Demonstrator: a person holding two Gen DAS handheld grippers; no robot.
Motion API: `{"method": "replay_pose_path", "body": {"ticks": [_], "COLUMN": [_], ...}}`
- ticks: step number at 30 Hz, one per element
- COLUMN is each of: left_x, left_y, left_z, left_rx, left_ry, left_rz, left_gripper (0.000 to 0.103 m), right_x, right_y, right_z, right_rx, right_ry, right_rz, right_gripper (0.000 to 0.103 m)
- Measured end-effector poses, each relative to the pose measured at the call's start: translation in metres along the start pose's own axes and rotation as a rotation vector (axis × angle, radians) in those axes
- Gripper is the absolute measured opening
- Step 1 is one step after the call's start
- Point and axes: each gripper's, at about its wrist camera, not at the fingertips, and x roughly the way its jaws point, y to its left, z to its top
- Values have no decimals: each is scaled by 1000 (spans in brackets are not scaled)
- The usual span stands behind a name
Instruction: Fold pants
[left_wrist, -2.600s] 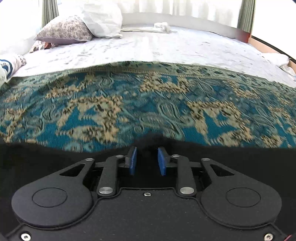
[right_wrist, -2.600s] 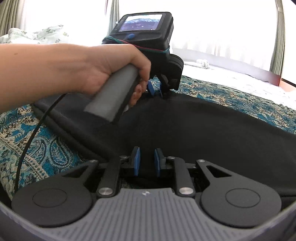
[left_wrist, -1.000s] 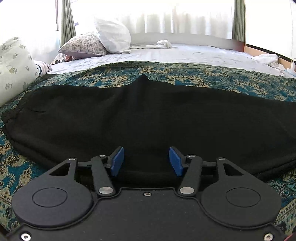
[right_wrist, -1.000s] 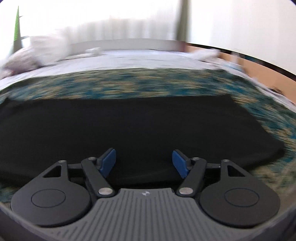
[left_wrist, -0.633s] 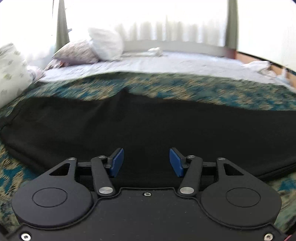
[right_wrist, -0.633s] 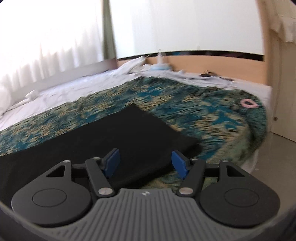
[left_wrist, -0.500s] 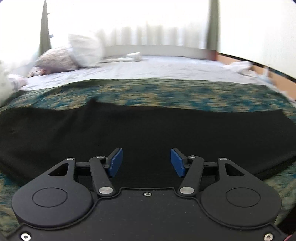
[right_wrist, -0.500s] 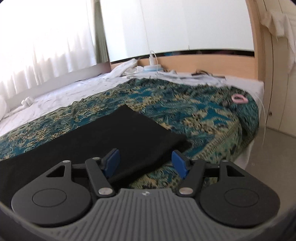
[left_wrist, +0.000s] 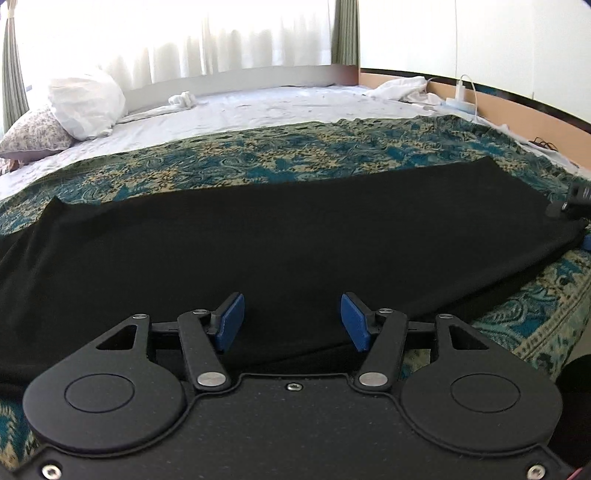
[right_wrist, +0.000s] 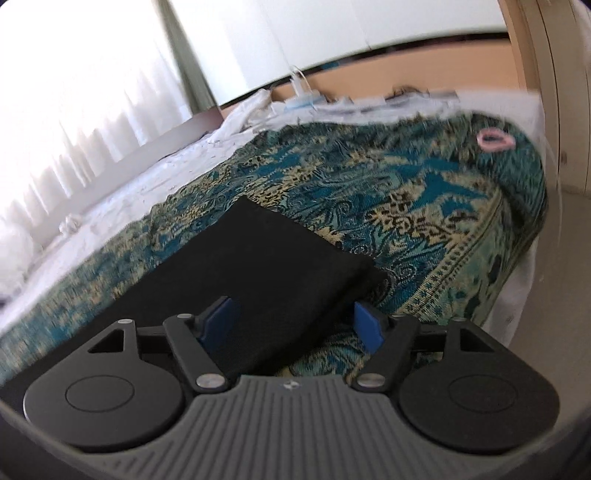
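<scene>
**Both grippers let go and swing toward the leg end of the pants**

Earlier both sets of fingers were pinched nearly shut on black cloth; now the left gripper (left_wrist: 291, 321) has its blue fingers (left_wrist: 229, 320) spread wide with nothing between them, hovering just above the near edge of the pants (left_wrist: 280, 236). The right gripper (right_wrist: 291, 325) is equally wide open and empty, its fingers straddling the near corner of the cuff end without closing on it.

The pants lie flat as one long black band across the patterned bedspread (left_wrist: 258, 158), legs stacked on each other, running from 9 o'clock to 3 o'clock in the left wrist view. That suggests the lengthwise fold is done and released.

The right wrist view has turned away from the middle of the garment and now looks at the squared cuff end (right_wrist: 303, 251), which sits toward 12 o'clock from its fingers, near the bed's corner. A pink ring (right_wrist: 495, 141) rests on the bedspread at 1 o'clock, well apart. In the left view the right gripper shows at the 3 o'clock edge, beside the cuffs.

The likely next step is gripping the cuff end to bring it over toward the waistband; the view is motion-blurred
</scene>
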Motion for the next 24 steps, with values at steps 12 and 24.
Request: {"method": "replay_pose_path", "body": {"ticks": [12,24], "left_x": [-6,-9], "left_y": [9,10], "left_z": [-11,-16], "left_rx": [-9,-14], "left_ry": [-11,-21], "left_rz": [-3,-3], "left_gripper": [59,59], "right_x": [7,27], "right_y": [-20,-21], "right_z": [11,19], "right_rx": [227,238], "right_ry": [40,69], "right_rz": [73,160], "right_gripper": [81,39]}}
